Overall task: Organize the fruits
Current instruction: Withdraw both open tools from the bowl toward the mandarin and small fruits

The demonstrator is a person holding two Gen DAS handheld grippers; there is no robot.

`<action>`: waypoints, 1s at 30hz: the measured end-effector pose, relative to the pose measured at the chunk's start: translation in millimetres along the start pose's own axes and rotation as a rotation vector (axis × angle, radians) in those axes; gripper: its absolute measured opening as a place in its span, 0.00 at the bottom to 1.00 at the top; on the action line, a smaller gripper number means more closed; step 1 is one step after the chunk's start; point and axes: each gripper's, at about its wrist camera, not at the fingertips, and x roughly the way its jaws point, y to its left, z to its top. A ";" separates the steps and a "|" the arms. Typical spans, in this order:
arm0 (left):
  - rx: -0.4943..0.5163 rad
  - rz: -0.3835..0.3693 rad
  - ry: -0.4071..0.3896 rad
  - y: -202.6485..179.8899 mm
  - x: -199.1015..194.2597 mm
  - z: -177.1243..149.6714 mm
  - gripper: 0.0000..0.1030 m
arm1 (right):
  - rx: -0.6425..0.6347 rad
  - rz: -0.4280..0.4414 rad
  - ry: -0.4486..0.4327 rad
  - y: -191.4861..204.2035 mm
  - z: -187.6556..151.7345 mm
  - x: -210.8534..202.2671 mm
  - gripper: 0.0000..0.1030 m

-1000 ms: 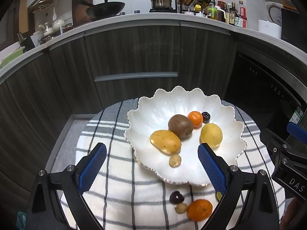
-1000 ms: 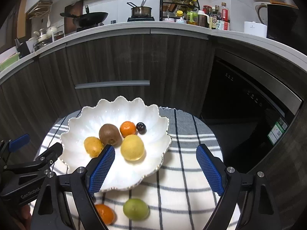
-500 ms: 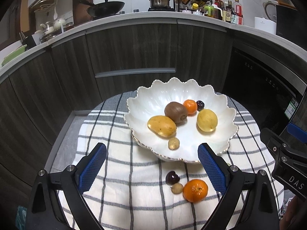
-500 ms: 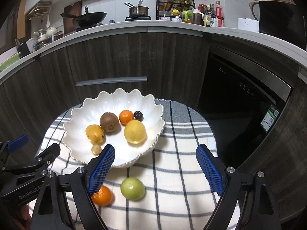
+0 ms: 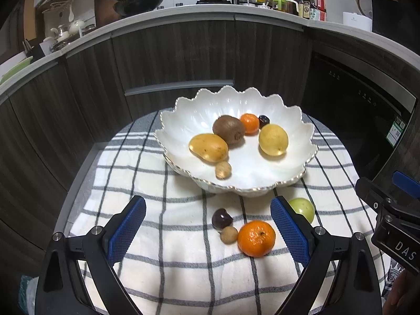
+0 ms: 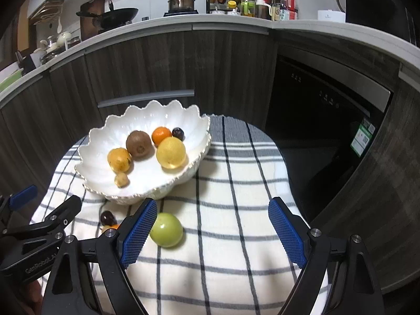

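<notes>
A white scalloped bowl [image 5: 302,141] [image 6: 94,136] on the checked cloth holds a mango [image 5: 208,147], a kiwi [image 5: 229,130], a mandarin [image 5: 249,123], a dark cherry [image 5: 263,120], a lemon [image 5: 273,139] and a small longan [image 5: 223,169]. On the cloth before the bowl lie a mandarin [image 5: 256,238], a cherry [image 5: 221,218], a longan [image 5: 229,235] and a green fruit [image 5: 303,208] [image 6: 166,230]. My left gripper [image 5: 208,232] is open and empty above the loose fruit. My right gripper [image 6: 212,232] is open and empty, right of the green fruit.
The round table's checked cloth [image 6: 236,178] ends close on all sides. Dark cabinets [image 5: 183,52] stand behind, with a dishwasher [image 6: 323,110] at the right. The counter above carries a wok [image 5: 136,1], a pot and bottles.
Both grippers have drawn back and up from the bowl. The loose fruit on the cloth now shows more fully in both views. No fruit has moved.
</notes>
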 end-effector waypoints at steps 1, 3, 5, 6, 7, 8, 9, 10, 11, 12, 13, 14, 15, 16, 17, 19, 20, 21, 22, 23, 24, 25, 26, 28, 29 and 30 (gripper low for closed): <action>0.003 0.000 0.003 -2.3 1.4 -3.1 0.94 | 0.002 0.000 0.004 -1.1 -2.5 0.6 0.85; 0.006 -0.003 0.005 -5.9 3.2 -7.1 0.94 | 0.006 -0.001 0.012 -3.6 -7.4 2.2 0.85; 0.012 -0.001 0.008 -11.3 5.4 -12.0 0.93 | 0.014 -0.003 0.020 -7.7 -12.2 4.1 0.85; 0.012 -0.002 0.007 -12.6 5.6 -13.1 0.92 | 0.018 -0.002 0.026 -10.1 -14.7 5.3 0.85; 0.011 -0.004 0.006 -14.3 6.3 -14.4 0.91 | 0.022 -0.001 0.034 -12.1 -16.8 6.8 0.85; 0.011 -0.009 0.005 -17.3 7.8 -16.0 0.91 | 0.026 0.001 0.044 -14.1 -19.0 9.0 0.85; 0.016 -0.012 0.007 -19.8 9.3 -17.0 0.90 | 0.032 0.004 0.054 -16.7 -21.3 11.2 0.85; 0.020 -0.013 0.008 -21.9 10.4 -18.0 0.88 | 0.038 0.005 0.059 -19.6 -23.2 12.9 0.85; 0.030 -0.015 0.010 -25.6 12.5 -19.8 0.86 | 0.041 0.004 0.061 -21.5 -24.4 13.8 0.85; 0.037 -0.016 0.013 -27.9 14.2 -21.2 0.85 | 0.046 0.001 0.062 -24.3 -25.7 14.9 0.85; 0.046 -0.019 0.020 -31.9 17.1 -23.9 0.84 | 0.050 0.000 0.064 -27.0 -26.5 15.8 0.85; 0.053 -0.021 0.026 -34.9 19.5 -25.7 0.82 | 0.056 0.000 0.065 -29.6 -27.3 16.7 0.85; 0.056 -0.023 0.030 -36.9 21.1 -27.3 0.81 | 0.062 0.000 0.068 -32.0 -28.3 18.3 0.85; 0.065 -0.025 0.037 -40.5 24.1 -29.9 0.78 | 0.068 0.001 0.071 -34.3 -29.3 19.7 0.85; 0.073 -0.023 0.043 -43.3 26.4 -31.7 0.75 | 0.072 0.002 0.073 -35.9 -29.9 21.2 0.85; 0.087 -0.018 0.050 -47.8 29.5 -34.8 0.73 | 0.082 0.009 0.080 -38.7 -31.5 24.0 0.85; 0.093 -0.017 0.053 -49.9 30.9 -35.8 0.71 | 0.084 0.011 0.082 -39.4 -32.0 25.1 0.85; 0.097 -0.018 0.054 -51.1 31.8 -36.5 0.71 | 0.087 0.015 0.084 -40.1 -32.7 26.2 0.85; 0.100 -0.019 0.056 -52.6 33.1 -37.1 0.70 | 0.089 0.018 0.086 -40.6 -33.2 27.3 0.85; 0.103 -0.019 0.056 -54.2 34.9 -37.9 0.68 | 0.091 0.021 0.089 -40.7 -33.5 27.9 0.85; 0.106 -0.019 0.056 -54.9 35.8 -38.6 0.66 | 0.096 0.024 0.091 -41.4 -33.8 28.7 0.85; 0.112 -0.022 0.057 -56.2 37.5 -39.0 0.62 | 0.099 0.027 0.093 -41.9 -33.9 29.2 0.85; 0.119 -0.031 0.055 -57.8 39.5 -40.1 0.59 | 0.100 0.029 0.094 -41.9 -34.0 29.7 0.85; 0.128 -0.030 0.062 -59.6 43.4 -41.4 0.58 | 0.100 0.033 0.097 -41.7 -34.4 30.9 0.85; 0.126 -0.033 0.066 -59.6 44.7 -41.9 0.57 | 0.099 0.035 0.099 -41.5 -34.9 31.5 0.85; 0.124 -0.037 0.069 -59.8 45.9 -42.7 0.57 | 0.097 0.038 0.102 -40.9 -35.4 32.6 0.85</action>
